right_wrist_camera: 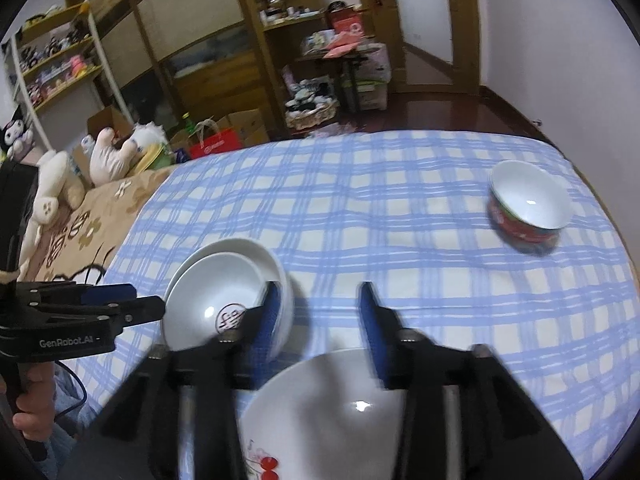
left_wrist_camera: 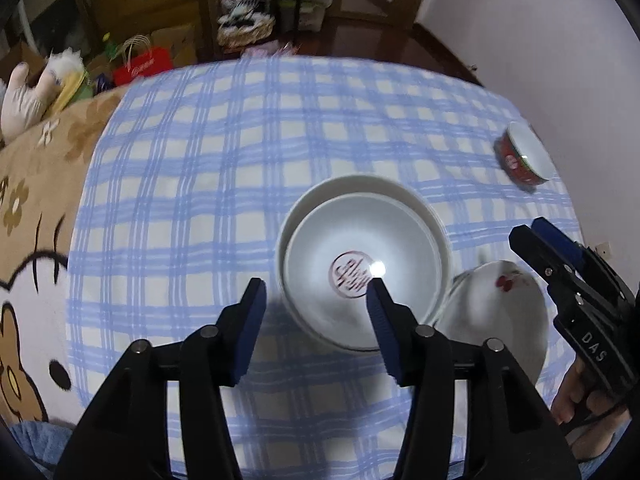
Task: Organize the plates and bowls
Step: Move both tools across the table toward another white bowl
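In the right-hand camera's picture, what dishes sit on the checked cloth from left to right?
Two nested white bowls → white plate with a red flower print, nearest the camera → red-sided bowl far right.

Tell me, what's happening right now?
Left gripper open, right gripper open, both empty. White bowls nested. Cherry plate beside them. Red bowl apart.

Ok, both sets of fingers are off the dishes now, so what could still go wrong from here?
1. The small bowl sits off-centre inside the larger bowl, on a soft checked cloth; a nudge might tip the pair.
2. The flowered plate looks tilted and lies right under the right gripper; a low pass could clip its rim.
3. The red-banded bowl stands alone near the cloth's far right edge; an off-centre grab might push it off.
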`<state>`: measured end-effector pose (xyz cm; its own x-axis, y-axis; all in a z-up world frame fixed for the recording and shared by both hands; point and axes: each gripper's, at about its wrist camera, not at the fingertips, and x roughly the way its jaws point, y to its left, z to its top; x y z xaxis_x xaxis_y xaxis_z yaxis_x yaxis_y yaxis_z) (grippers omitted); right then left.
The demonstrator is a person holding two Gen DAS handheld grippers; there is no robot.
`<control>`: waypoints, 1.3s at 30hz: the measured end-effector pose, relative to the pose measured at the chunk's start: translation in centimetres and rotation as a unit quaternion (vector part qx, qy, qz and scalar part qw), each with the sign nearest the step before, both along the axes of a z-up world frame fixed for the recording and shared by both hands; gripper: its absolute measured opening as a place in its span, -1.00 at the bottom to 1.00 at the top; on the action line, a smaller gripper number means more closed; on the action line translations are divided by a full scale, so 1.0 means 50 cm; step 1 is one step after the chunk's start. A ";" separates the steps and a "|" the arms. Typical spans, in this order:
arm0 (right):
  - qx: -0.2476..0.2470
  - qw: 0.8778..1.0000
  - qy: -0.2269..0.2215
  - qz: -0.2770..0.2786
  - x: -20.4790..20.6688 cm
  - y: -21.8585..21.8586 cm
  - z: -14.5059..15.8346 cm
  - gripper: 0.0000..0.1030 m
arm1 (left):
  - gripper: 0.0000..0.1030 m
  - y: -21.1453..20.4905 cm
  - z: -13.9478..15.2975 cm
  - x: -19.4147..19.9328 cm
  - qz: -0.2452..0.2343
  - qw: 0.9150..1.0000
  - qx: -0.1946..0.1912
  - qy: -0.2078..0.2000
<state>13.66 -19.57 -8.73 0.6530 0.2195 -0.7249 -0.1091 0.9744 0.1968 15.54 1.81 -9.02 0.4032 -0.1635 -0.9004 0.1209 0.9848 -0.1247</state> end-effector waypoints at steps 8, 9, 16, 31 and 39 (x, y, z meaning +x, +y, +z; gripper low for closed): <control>0.000 0.997 -0.021 -0.072 -0.019 -0.114 0.060 1.00 | 0.73 -0.071 0.069 0.006 -0.020 0.998 -0.002 -0.053; -0.001 0.997 -0.020 -0.077 -0.017 -0.124 0.066 1.00 | 0.79 -0.079 0.076 0.009 -0.020 0.998 -0.001 -0.055; -0.008 0.993 -0.033 -0.115 0.001 -0.220 0.110 1.00 | 0.82 -0.161 0.125 0.053 -0.059 0.995 -0.005 -0.078; 0.021 0.984 -0.025 -0.173 0.104 -0.382 0.097 1.00 | 0.82 -0.376 0.138 0.228 -0.114 0.990 -0.036 -0.076; 0.019 0.984 -0.015 -0.178 0.171 -0.429 0.048 1.00 | 0.82 -0.455 0.094 0.321 -0.140 0.987 -0.041 -0.068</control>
